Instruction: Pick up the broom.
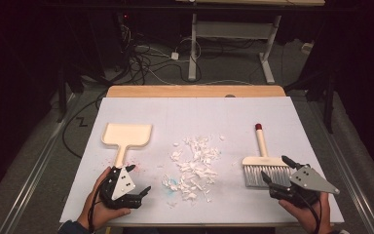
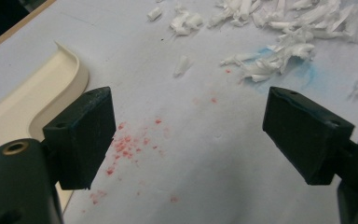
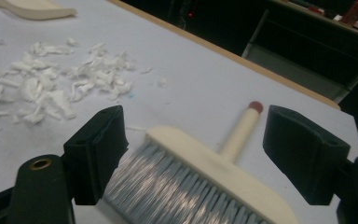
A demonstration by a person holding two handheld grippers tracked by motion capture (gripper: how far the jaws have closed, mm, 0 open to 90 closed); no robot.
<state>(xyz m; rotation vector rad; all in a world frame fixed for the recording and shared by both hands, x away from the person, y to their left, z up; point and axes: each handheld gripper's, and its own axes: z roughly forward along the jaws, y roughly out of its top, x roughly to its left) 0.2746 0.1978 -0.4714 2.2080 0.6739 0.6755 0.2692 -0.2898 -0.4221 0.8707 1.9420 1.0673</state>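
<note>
A cream dustpan (image 1: 125,135) lies on the white table cover at the left, handle toward me; its rim (image 2: 37,95) curves beside my left jaw. A pile of white paper scraps (image 1: 195,165) covers the middle, also seen as paper scraps (image 2: 270,42) and paper scraps (image 3: 51,91). A cream hand brush (image 1: 265,163) with grey bristles and a red-tipped handle lies at the right. My left gripper (image 1: 139,179) is open just below the dustpan handle, over bare cover (image 2: 191,135). My right gripper (image 1: 275,169) is open, its jaws either side of the brush head (image 3: 200,175).
Red specks (image 2: 126,144) and a blue smear (image 2: 303,74) mark the cover. The table's wooden far edge (image 1: 195,91) shows beyond the cover. Cables and a white desk frame (image 1: 233,44) stand on the dark floor behind.
</note>
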